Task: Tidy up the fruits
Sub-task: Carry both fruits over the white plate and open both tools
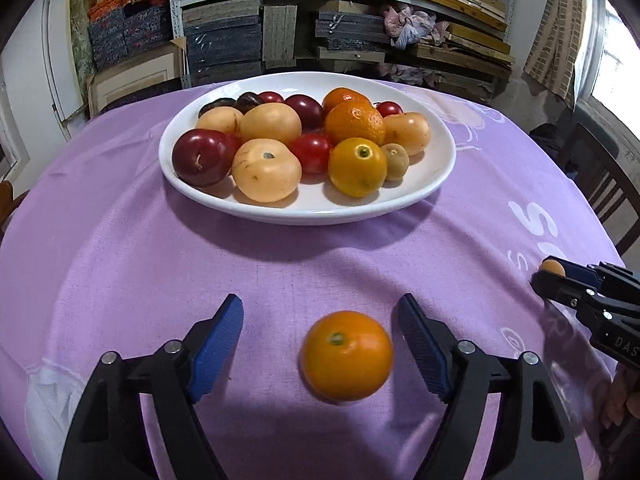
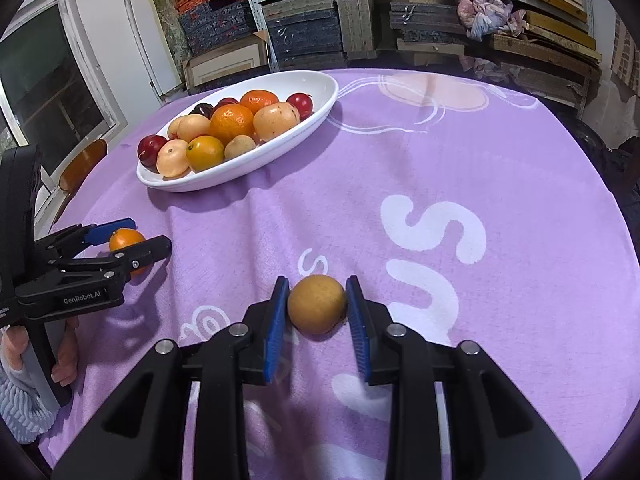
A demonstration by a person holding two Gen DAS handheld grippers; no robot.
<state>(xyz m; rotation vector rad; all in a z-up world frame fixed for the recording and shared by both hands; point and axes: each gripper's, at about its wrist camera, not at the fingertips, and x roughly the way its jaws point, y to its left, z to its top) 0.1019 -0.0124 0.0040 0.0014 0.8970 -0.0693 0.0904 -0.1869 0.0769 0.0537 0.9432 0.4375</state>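
An orange point(image 1: 346, 355) lies on the purple tablecloth between the blue pads of my left gripper point(image 1: 320, 304), which is open; neither pad presses on it. From the right wrist view the same orange point(image 2: 124, 240) sits inside the left gripper point(image 2: 150, 234). My right gripper point(image 2: 317, 280) is shut on a small tan round fruit point(image 2: 317, 304) that rests on the cloth. In the left wrist view the right gripper point(image 1: 542, 270) appears at the right edge with the tan fruit point(image 1: 554, 268) in it. A white oval plate point(image 1: 436, 168) further back holds several oranges, plums and pale peach-coloured fruits.
The round table wears a purple cloth point(image 2: 520, 160) with white lettering. The plate point(image 2: 320, 88) sits toward the far left. A person's hand point(image 2: 64, 356) holds the left gripper. A wooden chair point(image 1: 600, 184) stands at the right. Shelves stacked with boxes point(image 1: 224, 40) line the wall behind.
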